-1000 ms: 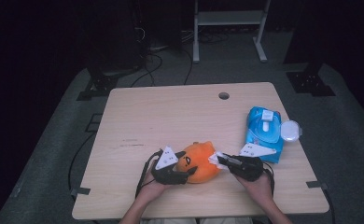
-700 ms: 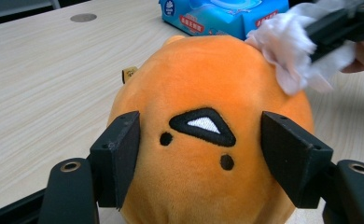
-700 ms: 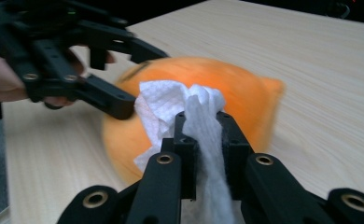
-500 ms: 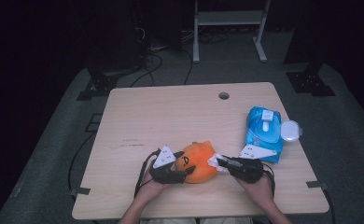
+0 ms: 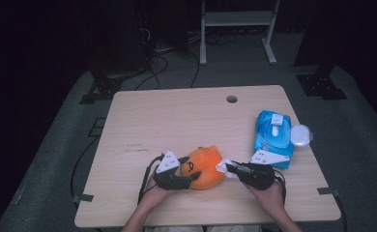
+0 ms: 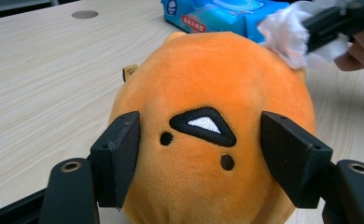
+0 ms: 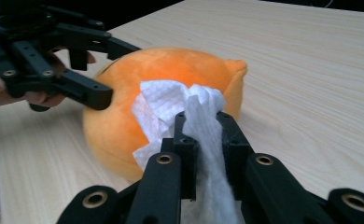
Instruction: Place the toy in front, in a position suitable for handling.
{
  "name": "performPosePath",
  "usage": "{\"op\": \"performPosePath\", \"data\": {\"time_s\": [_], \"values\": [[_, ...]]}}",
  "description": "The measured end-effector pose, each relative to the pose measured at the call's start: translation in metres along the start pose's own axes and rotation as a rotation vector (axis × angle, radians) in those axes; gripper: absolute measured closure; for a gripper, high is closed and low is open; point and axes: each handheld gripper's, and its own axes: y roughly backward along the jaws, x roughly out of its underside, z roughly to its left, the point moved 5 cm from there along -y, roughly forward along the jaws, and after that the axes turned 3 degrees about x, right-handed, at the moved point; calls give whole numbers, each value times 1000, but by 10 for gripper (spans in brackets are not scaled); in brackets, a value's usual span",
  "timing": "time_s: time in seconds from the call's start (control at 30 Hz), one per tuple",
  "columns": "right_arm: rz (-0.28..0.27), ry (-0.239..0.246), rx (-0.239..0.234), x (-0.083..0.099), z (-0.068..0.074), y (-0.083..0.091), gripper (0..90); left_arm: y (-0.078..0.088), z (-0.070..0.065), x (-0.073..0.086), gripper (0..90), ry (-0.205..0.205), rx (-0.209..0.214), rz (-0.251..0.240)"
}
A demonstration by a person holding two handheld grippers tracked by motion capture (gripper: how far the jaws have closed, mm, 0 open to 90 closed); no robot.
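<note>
1. The room lay dark around a grey floor (image 5: 56, 145) (cables trailed across it).
2. The pale wooden table (image 5: 177, 121) had a round hole (image 5: 232, 99) near its far edge.
3. A blue wipes pack (image 5: 272, 135) lay at the table's right.
4. The orange plush toy (image 5: 205, 167) sat near the front edge, clamped in my left gripper (image 6: 199, 154).
5. My right gripper (image 7: 203, 123), pinched on a white wipe (image 7: 171, 105), pressed it against the toy.

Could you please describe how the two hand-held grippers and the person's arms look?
Both the left gripper and the right gripper are matt black frames with round brass-coloured rivet holes. Their flat, blocky black fingers have squared ends. Each gripper carries a pale grey three-cornered plate with small dark dots on top, and a black cable trails from the left one. The forearms are bare, with no sleeves visible.
</note>
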Motion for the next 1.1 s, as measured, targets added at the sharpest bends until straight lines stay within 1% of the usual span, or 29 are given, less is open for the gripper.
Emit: {"op": "performPosePath", "data": {"time_s": [0.03, 0.07, 0.17, 0.2, 0.23, 0.27, 0.3, 0.33, 0.37, 0.4, 0.43, 0.47, 0.5, 0.53, 0.57, 0.6, 0.63, 0.67, 0.7, 0.77, 0.8, 0.83, 0.9, 0.93, 1.0, 1.03, 1.07, 1.1], "values": [[0, 0, 0, 0, 0, 0, 798, -1, -1, 0, 313, -9, 2, 5], [-6, -5, -4, -2, 1, -4, 797, -1, -3, -1, 315, -21, 4, 8], [-12, 4, -6, -5, 4, -8, 797, -2, -8, -1, 315, -45, 9, 18], [-16, 7, -15, -6, 6, -11, 797, -1, -10, -2, 304, -51, 20, 17], [-16, 7, -15, -6, 6, -11, 797, -1, -10, -2, 283, -51, 20, 17], [-12, 22, -18, -4, 9, -11, 797, 0, -8, -6, 245, -38, 21, 2], [-13, 31, -19, -4, 11, -11, 797, 1, -5, -8, 206, -23, 5, -9], [-16, 38, -30, -4, 14, -10, 797, 1, -1, -9, 177, -4, -17, -13], [-19, 48, -40, -6, 17, -10, 796, 0, 0, -9, 167, 12, -21, -15], [-21, 62, -44, -7, 21, -10, 795, -1, 0, -7, 188, 15, -9, -13], [-21, 62, -44, -7, 21, -10, 795, -1, 0, -7, 221, 15, -9, -13], [-21, 69, -51, -8, 24, -12, 794, -1, -1, -6, 243, 3, -5, -8], [-21, 69, -51, -8, 24, -12, 794, -2, -3, -5, 243, -9, -2, 1], [-21, 53, -53, -8, 21, -13, 795, -1, -6, -5, 280, -20, 0, 14], [-21, 53, -53, -8, 21, -13, 795, -1, -6, -5, 289, -20, 0, 14], [-17, 32, -30, -7, 15, -13, 796, -2, -9, -5, 294, -31, 6, 15], [-17, 32, -30, -7, 15, -13, 796, -2, -9, -5, 296, -31, 6, 15], [-13, 4, -1, -5, 6, -13, 796, -3, -12, -5, 296, -40, 8, 15], [-13, 4, -1, -5, 6, -13, 796, -4, -14, -6, 296, -53, 6, 17], [-10, -17, 16, -4, 1, -12, 796, -6, -19, -8, 295, -74, -1, 22], [-15, 5, 18, -5, 7, -13, 796, -8, -24, -8, 294, -112, -4, 36], [-15, 5, 18, -5, 7, -13, 796, -8, -24, -8, 295, -112, -4, 36], [-29, 42, -5, -9, 17, -12, 794, -9, -29, -9, 296, -139, -4, 43], [-48, 62, -40, -14, 25, -13, 793, -10, -32, -9, 295, -155, 2, 44], [-48, 65, -46, -15, 27, -14, 793, -10, -34, -9, 293, -158, 1, 45], [-41, 78, -41, -14, 27, -15, 793, -10, -34, -8, 292, -160, 3, 43], [-33, 78, -37, -13, 26, -15, 794, -9, -34, -8, 293, -156, 10, 41], [-31, 69, -30, -11, 24, -15, 795, -9, -34, -8, 296, -152, 15, 36]]}}
